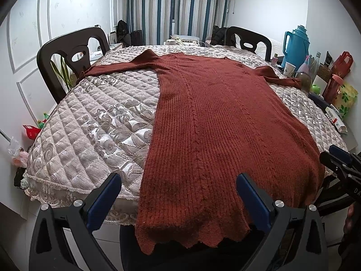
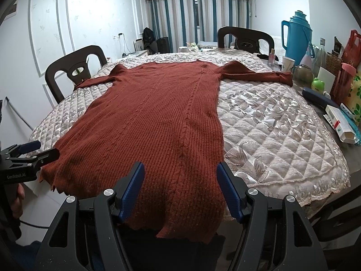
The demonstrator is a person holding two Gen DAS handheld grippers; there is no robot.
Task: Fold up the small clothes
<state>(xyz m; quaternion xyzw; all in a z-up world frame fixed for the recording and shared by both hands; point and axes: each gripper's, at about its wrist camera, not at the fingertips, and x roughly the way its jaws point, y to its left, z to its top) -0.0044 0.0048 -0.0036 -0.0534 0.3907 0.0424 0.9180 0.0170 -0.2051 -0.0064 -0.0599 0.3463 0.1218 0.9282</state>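
A rust-red knitted sweater lies flat on the quilted table cover, both sleeves spread sideways and its scalloped hem hanging over the near edge. My left gripper stands open above the hem's left part, its blue pads apart and holding nothing. In the right wrist view my right gripper is open too, straddling the hem's right corner without pinching it. The right gripper also shows at the far right of the left wrist view, and the left gripper at the left edge of the right wrist view.
Two dark chairs stand at the table's far sides. A blue thermos, cups, bottles, a red bag and boxes crowd the right edge. Quilted cover lies bare on each side of the sweater.
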